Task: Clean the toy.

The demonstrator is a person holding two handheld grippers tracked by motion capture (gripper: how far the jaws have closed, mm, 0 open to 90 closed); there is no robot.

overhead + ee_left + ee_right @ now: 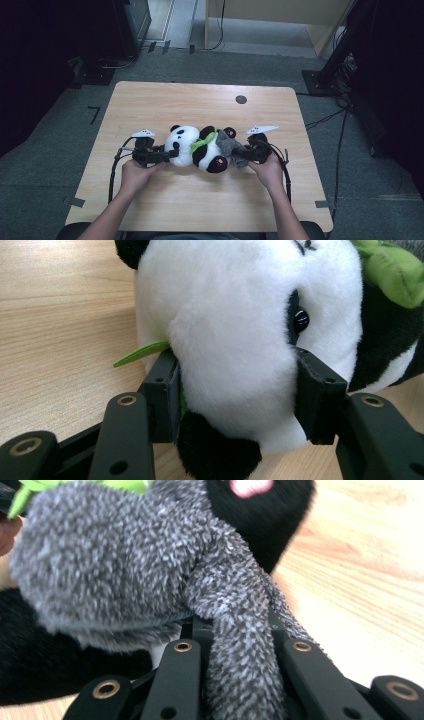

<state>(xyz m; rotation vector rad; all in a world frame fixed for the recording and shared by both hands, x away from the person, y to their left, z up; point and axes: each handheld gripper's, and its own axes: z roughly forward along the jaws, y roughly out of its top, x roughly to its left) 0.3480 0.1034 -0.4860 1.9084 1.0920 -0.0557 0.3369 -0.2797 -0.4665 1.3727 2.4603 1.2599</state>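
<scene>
**Now we dress the panda**

Right now we are in the middle of pulling a fuzzy grey sock (pixel 235 149) onto the toy panda (pixel 197 146). The panda lies on its back near the middle of the bench (pixel 200 102), with its head toward our left side and its feet toward our right.

Our left gripper (pixel 169 154) holds the panda's head (pixel 235 340). Its jaws are squeezed onto the soft white fur, one on each side, so the head cannot slide away. A small green leaf (pixel 142 353) pokes out beside one jaw.

Our right gripper (pixel 248 155) has the sock. Its jaws are pinched together on a thin bit of the grey cloth (pixel 245 670). The rest of the sock bulges over the panda's lower end, next to a black foot with a pink pad (pixel 260 510). We cannot tell how far the sock is already on.

We think the next move is a slow pull with the right gripper, along the panda's body toward its green scarf (pixel 204 142). The left gripper must hold the head tight while we pull. If the sock bunches up, we may need to let go and grab it at a better spot.
</scene>
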